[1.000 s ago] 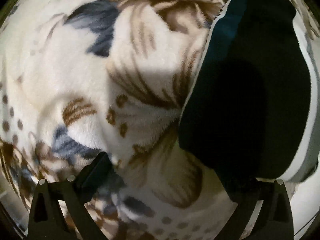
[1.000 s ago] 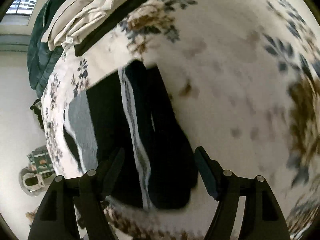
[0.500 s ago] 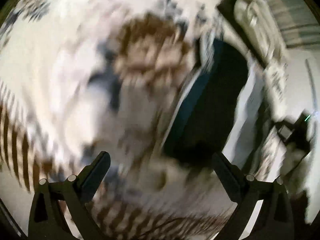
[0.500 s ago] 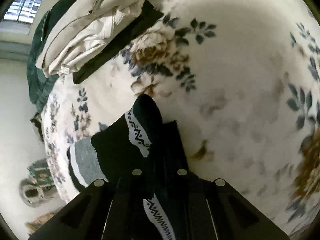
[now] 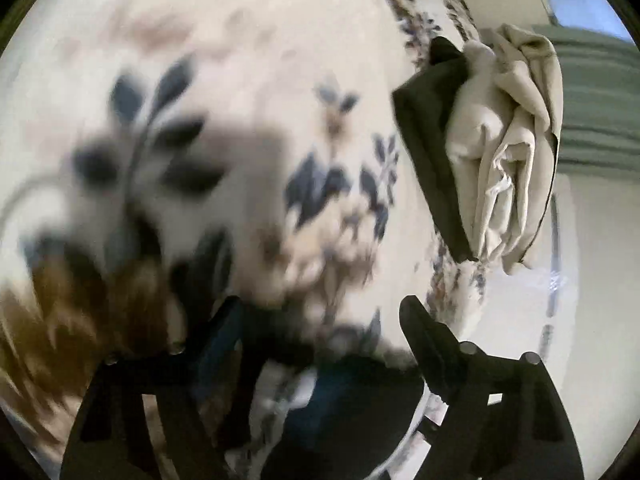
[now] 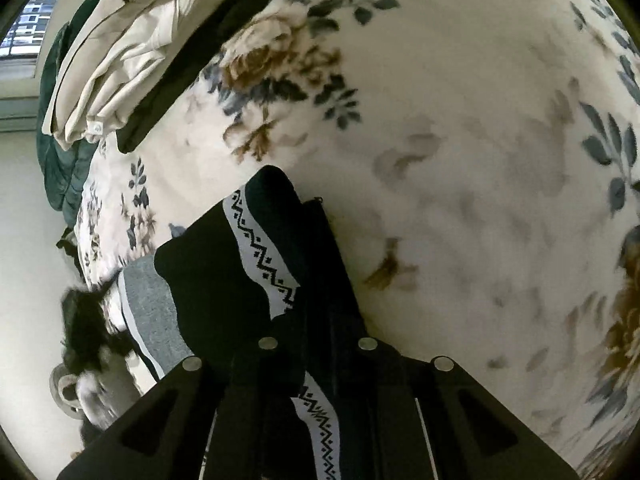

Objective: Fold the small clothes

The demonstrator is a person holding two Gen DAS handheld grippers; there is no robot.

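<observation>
Black sock (image 6: 256,280) with the zigzag band lies on the floral blanket (image 6: 460,120), pinched in my right hand-held gripper (image 6: 316,320). Left hand-held gripper (image 5: 320,340) has just been closing, jaws apart; its blurry view cuts off dark cloth below.

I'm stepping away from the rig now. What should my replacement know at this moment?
Right claw: shut on the black sock with the white zigzag band, lifting its edge off the floral blanket.
Left claw: open, nothing between its fingers; the jaws have just been closing. Its view is blurred.
A stack of beige and black clothes lies at the blanket's far edge.
Done: sock gripped. Left: complete the fold, probably with the left claw helping, then set the sock down.
</observation>
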